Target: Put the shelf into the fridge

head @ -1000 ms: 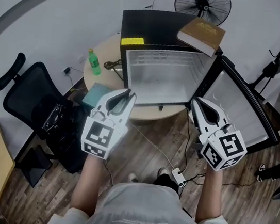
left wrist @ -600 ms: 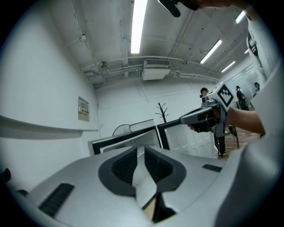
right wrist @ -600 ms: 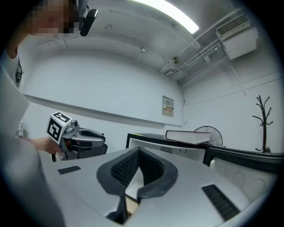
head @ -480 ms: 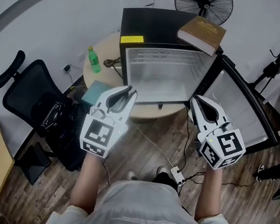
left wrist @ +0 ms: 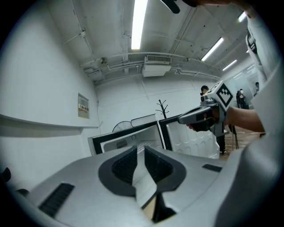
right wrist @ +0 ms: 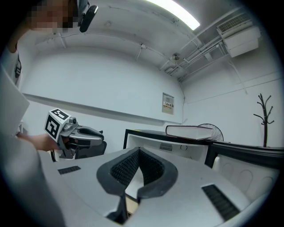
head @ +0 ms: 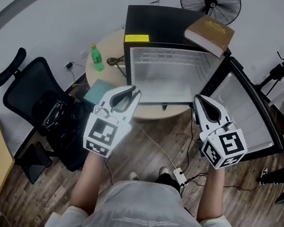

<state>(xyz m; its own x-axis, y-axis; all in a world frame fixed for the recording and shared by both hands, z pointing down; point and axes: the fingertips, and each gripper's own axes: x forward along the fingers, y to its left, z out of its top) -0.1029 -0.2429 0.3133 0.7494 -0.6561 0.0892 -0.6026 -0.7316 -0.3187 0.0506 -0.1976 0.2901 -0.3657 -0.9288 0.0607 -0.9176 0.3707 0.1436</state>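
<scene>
A: Claws? 
B: Left grey gripper (head: 130,91) has jaws pressed together w/ nothing btwn them. Right grey gripper (head: 200,101) is the same. Both are held in front of the small black fridge (head: 161,20), not touching it
A: Shelf?
B: White wire shelf (head: 166,60) looks set high inside the fridge, by the back wall. The white-lined door (head: 242,112) is swung open at right
A: Rest?
B: Brown hardback book (head: 209,33) on the fridge top's right corner, green plastic bottle (head: 96,60) nr the round wooden table's (head: 110,45) left edge

— How are the arms held?
— Both bare forearms (head: 90,177) reach forward, side by side.
— And the tongs?
— Left tongs (head: 130,90) and right tongs (head: 199,100) point far, jaws closed (nothing between them), well apart.
</scene>
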